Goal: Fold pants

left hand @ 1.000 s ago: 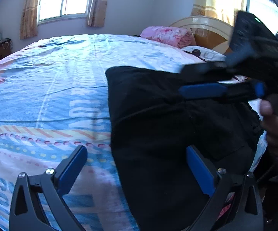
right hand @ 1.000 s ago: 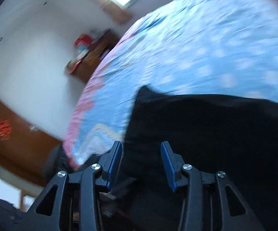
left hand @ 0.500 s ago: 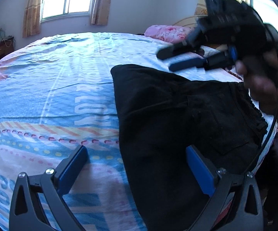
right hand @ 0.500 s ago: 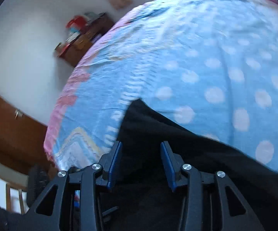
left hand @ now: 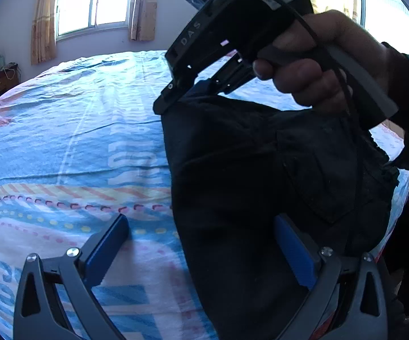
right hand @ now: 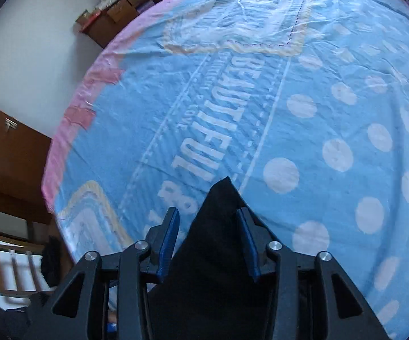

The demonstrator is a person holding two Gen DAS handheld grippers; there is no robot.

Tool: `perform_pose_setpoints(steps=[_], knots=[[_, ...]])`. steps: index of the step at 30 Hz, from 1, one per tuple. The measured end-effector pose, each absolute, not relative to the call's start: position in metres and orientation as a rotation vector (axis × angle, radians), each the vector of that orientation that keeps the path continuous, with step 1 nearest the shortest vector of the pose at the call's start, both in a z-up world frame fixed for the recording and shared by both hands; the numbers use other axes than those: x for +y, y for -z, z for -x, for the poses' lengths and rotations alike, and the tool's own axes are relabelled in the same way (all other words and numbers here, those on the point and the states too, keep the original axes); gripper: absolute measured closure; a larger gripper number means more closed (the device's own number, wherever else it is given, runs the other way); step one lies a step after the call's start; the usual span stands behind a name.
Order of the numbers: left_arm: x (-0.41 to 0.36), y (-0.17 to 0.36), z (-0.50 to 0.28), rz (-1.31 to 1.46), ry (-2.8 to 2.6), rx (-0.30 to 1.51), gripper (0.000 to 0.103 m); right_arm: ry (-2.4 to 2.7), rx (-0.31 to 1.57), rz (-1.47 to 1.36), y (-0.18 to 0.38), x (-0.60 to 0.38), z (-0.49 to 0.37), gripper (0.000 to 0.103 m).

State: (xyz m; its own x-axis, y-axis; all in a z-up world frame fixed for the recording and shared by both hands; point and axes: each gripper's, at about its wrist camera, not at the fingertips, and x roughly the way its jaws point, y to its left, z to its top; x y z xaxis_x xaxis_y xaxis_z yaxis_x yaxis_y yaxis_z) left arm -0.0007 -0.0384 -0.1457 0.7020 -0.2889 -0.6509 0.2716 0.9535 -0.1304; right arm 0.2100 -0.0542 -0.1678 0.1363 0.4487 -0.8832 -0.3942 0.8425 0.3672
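Black pants [left hand: 247, 170] lie folded on the blue patterned bedsheet [left hand: 77, 130]. In the left wrist view my left gripper [left hand: 204, 243] is open wide, its right finger over the near edge of the pants and its left finger on the sheet. My right gripper [left hand: 181, 96], held in a hand, hovers over the far corner of the pants. In the right wrist view that gripper [right hand: 207, 226] is open, and the pointed corner of the pants [right hand: 221, 198] lies between its blue fingers [right hand: 170, 232], not pinched.
A window with curtains [left hand: 94, 2] is behind the bed. A wooden dresser with boxes [right hand: 113, 8] stands by the wall. A brown wooden door [right hand: 6, 153] is at the left beyond the bed's edge.
My right gripper has swung across to the far corner of the pants, so the corner now sits between its fingers. My left gripper has stayed in place, open.
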Motion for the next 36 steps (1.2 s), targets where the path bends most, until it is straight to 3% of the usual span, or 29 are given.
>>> perform_pose_setpoints(steps=[9, 16, 22, 26, 32, 36], knots=[[-0.039, 0.149, 0.008, 0.024, 0.310, 0.716, 0.000, -0.546, 1.268, -0.064, 0.183, -0.061, -0.232, 0.096], [-0.041, 0.148, 0.010, 0.021, 0.308, 0.718, 0.000, -0.588, 1.238, -0.097, 0.178, -0.069, -0.230, 0.095], [-0.043, 0.144, 0.003, 0.023, 0.308, 0.735, 0.000, -0.498, 1.073, -0.048, 0.122, -0.094, -0.197, 0.073], [-0.042, 0.140, -0.002, 0.032, 0.310, 0.747, 0.000, -0.506, 1.013, 0.047, 0.109, -0.089, -0.140, 0.044], [-0.043, 0.141, -0.005, 0.025, 0.303, 0.745, 0.000, -0.384, 1.061, 0.259, 0.152, -0.088, -0.082, 0.044], [-0.044, 0.143, -0.005, 0.023, 0.299, 0.746, 0.000, -0.383, 1.048, 0.197, 0.164, -0.112, -0.077, 0.042]])
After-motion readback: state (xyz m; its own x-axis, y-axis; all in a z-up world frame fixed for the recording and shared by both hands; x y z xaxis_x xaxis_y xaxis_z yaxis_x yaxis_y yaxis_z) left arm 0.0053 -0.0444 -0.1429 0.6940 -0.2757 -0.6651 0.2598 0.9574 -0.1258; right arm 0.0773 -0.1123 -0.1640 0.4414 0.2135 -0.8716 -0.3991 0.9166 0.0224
